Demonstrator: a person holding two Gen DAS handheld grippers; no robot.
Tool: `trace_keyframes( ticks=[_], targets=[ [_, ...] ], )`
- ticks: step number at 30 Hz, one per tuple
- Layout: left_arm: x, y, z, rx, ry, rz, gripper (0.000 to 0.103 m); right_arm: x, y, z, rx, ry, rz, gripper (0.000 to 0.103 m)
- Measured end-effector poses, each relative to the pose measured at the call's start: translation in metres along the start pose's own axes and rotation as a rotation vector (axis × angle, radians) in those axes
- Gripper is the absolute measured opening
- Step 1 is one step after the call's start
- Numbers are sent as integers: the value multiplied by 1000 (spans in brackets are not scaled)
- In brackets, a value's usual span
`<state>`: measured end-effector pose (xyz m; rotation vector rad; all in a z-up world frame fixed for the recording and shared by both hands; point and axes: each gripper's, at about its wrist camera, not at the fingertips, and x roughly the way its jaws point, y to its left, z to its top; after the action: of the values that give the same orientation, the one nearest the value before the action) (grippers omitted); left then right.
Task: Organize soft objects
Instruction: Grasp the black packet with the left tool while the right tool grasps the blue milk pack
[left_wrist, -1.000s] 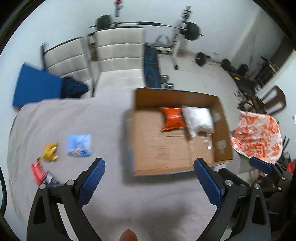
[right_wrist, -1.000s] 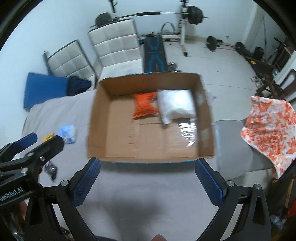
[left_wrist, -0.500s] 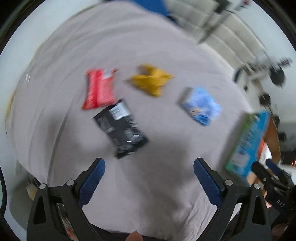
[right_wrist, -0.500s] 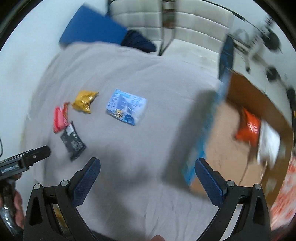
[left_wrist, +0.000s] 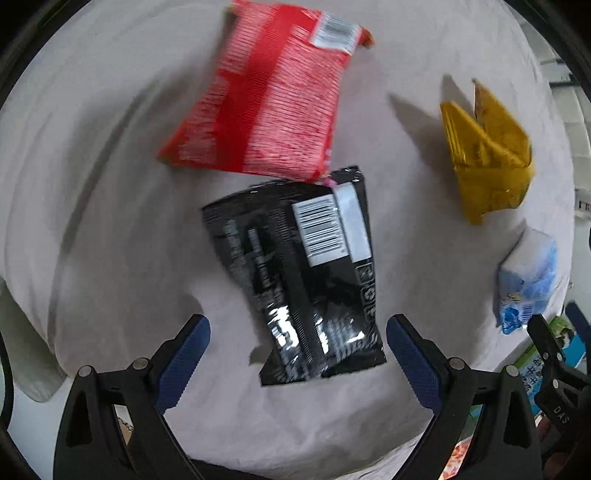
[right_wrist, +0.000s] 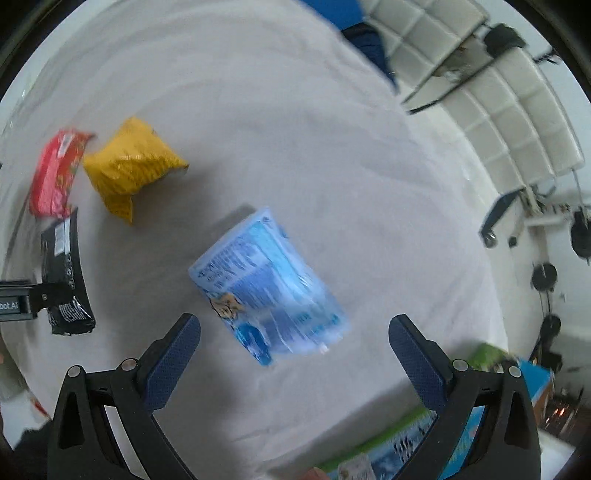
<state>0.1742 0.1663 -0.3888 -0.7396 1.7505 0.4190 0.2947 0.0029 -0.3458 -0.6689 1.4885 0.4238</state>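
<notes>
Left wrist | left tool (left_wrist: 297, 349) now over black packet (left_wrist: 299, 269) | box gone

Bright, even daylight; soft shadows cast left of the packets. Glare on the black packet (left_wrist: 299, 273). Motion blur throughout; strong fisheye bending at edges.

The left gripper (left_wrist: 297, 354) has been brought down over the black packet (left_wrist: 299, 273), the right gripper (right_wrist: 293, 350) over the blue packet (right_wrist: 267, 286).
</notes>
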Motion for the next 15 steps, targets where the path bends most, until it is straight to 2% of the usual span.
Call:
trace_keyframes(
  ticks=[2,3,5,7,9,12,15],
  targets=[
    [6,-10,-2,46,-9,29,72,16,4,8,-37,30,23,103],
    [9,-14,-4,65,-9,36,66,21,4,10,-46,41,29,103],
    [9,-23,-10,112,-41,86,59,36,5,15,-51,66,49,96],
    [8,-32,-19,189,-86,132,58,47,0,17,-22,82,62,73],
    [8,-38,-29,242,-114,163,57,53,-8,16,27,83,63,67],
    [10,-52,-51,359,-176,217,56,55,-21,9,130,92,112,56],
    [16,-73,-79,491,-211,253,55,57,-36,-7,268,135,163,52]
  ],
)
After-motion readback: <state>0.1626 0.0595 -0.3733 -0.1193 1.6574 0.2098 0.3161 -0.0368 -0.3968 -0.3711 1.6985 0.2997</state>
